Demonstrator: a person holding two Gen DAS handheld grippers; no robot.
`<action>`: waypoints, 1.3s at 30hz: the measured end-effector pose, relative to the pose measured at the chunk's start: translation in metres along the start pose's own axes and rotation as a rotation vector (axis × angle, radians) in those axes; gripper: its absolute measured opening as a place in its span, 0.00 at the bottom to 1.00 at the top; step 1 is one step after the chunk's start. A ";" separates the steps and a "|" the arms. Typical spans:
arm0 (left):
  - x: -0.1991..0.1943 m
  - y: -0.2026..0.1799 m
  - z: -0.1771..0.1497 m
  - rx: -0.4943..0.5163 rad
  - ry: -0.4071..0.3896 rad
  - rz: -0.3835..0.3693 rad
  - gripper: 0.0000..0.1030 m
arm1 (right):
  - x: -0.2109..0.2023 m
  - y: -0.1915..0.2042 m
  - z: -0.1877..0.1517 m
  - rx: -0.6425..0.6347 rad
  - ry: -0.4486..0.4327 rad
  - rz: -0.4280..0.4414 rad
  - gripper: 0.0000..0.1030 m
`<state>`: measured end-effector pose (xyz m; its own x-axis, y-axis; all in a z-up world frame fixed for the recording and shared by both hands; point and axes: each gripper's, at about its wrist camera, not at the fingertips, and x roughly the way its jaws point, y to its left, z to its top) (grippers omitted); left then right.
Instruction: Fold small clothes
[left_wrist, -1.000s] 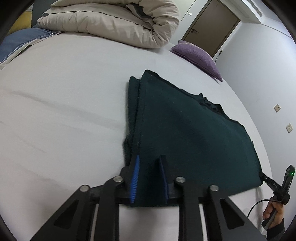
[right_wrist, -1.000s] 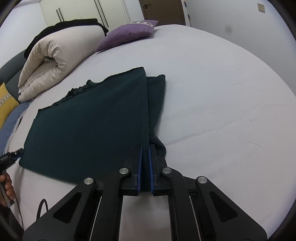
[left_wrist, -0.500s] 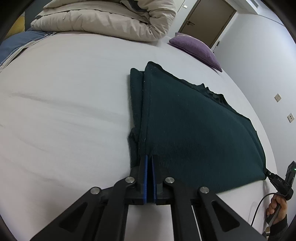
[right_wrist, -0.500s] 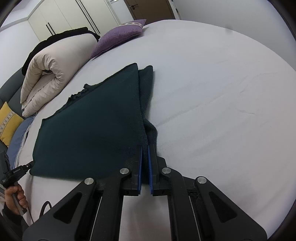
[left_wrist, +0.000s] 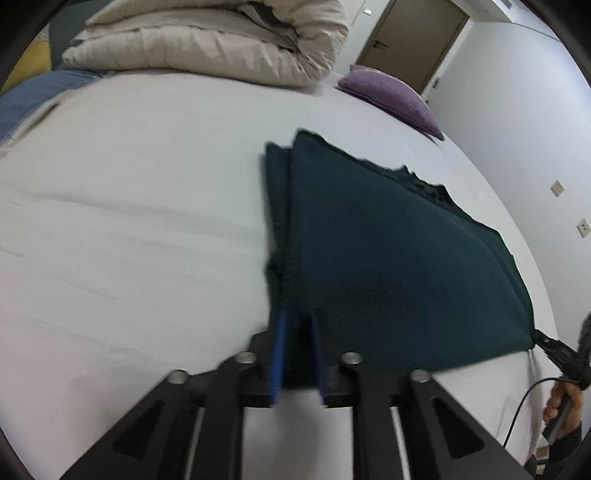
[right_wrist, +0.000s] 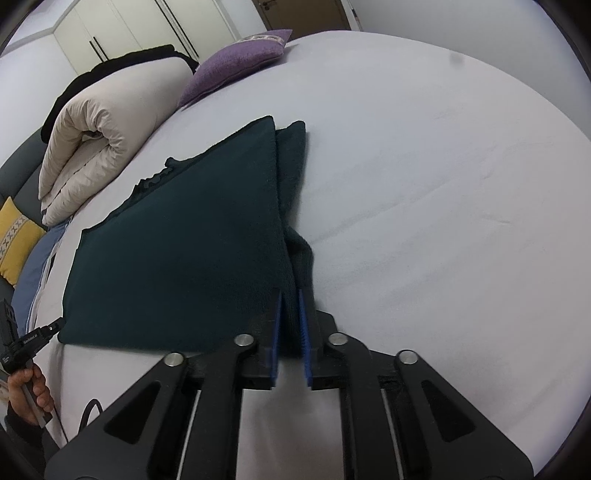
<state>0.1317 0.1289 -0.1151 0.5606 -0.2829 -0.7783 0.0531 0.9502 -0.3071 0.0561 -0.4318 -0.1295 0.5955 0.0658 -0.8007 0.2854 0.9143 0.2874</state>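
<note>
A dark green knitted garment (left_wrist: 388, 258) lies folded flat on the white bed sheet (left_wrist: 129, 221), with a narrower folded layer showing along one side. My left gripper (left_wrist: 297, 317) is at its near left corner; the jaws are opening and the cloth's edge lies loosely between the blue pads. At the near right corner of the garment (right_wrist: 184, 251) my right gripper (right_wrist: 290, 295) is opening too, the fabric slack between its pads. Each wrist view catches the other gripper's tip at the opposite corner, held by a hand (right_wrist: 29, 387).
A rolled beige duvet (left_wrist: 207, 40) and a purple pillow (left_wrist: 391, 92) lie at the far end of the bed. A yellow cushion (right_wrist: 18, 240) and blue bedding sit at the left edge. Wide bare sheet (right_wrist: 443, 184) spreads right of the garment.
Both grippers were shut on the garment's near corners half a second ago; now their jaws have parted and the cloth rests on the bed. The hands have barely shifted.
</note>
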 end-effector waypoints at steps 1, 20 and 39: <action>-0.007 -0.001 0.003 0.002 -0.021 0.009 0.28 | -0.008 0.002 0.002 -0.002 -0.018 -0.007 0.22; 0.129 -0.112 0.110 0.266 -0.036 0.138 0.36 | 0.172 0.167 0.104 0.121 0.149 0.477 0.22; 0.053 -0.108 0.038 0.171 -0.066 -0.010 0.54 | 0.091 0.084 0.073 0.271 -0.044 0.531 0.17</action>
<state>0.1870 0.0167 -0.1021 0.6122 -0.2890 -0.7360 0.1957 0.9572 -0.2130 0.1891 -0.3782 -0.1393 0.7379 0.4644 -0.4897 0.1177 0.6259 0.7710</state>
